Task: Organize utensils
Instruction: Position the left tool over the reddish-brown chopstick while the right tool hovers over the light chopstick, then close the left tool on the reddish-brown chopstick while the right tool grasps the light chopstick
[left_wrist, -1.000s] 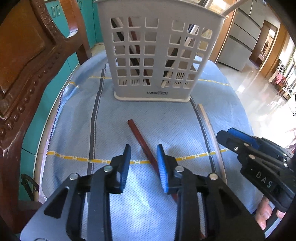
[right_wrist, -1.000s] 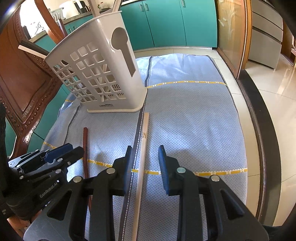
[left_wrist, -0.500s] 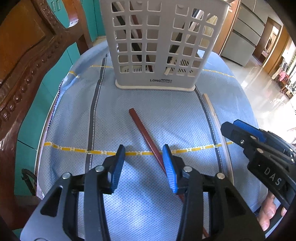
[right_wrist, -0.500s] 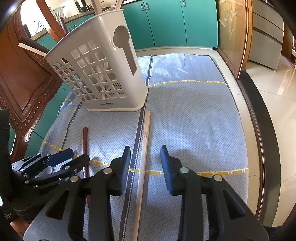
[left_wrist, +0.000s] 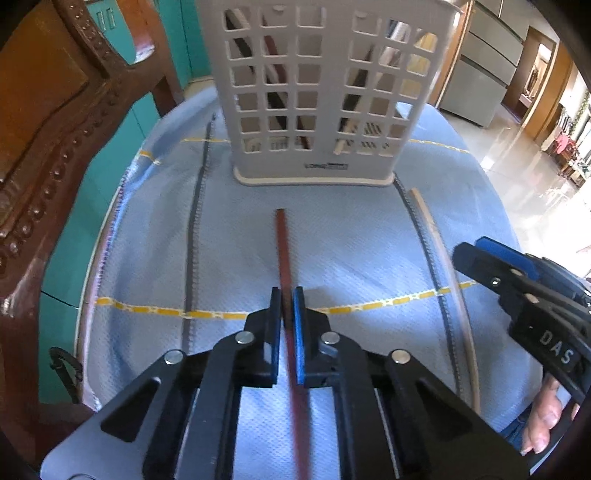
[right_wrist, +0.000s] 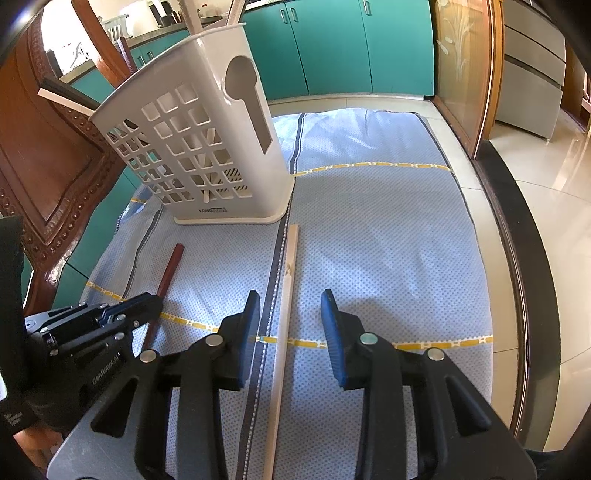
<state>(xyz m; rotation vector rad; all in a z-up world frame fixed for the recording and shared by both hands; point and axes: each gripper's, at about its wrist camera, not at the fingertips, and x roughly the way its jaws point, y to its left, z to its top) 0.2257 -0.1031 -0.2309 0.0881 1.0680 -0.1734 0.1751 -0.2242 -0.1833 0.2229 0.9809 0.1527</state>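
1. Left gripper (left_wrist: 287, 302): fingers pressed together on the red stick (left_wrist: 283, 243), gripping it partway along. The stick's far end points at the basket (left_wrist: 325, 88); its near end runs back under the gripper body.
2. Right gripper (right_wrist: 290, 317): fingers apart, one on each side of the pale stick (right_wrist: 286, 295). The pads are not touching it.
3. Pale stick lies flat on the blue cloth (right_wrist: 388, 240), just beside a dark stripe, with its far end near the basket's base.
4. Basket: white, gridded, upright on the cloth at the far end of the tabletop. It holds several sticks, dark and pale, leaning inside.
5. In the left view the right gripper (left_wrist: 480, 258) sits at the right edge, and a hand (left_wrist: 543, 417) shows below it.
6. A carved wooden chair (left_wrist: 48, 122) stands left of the cloth.
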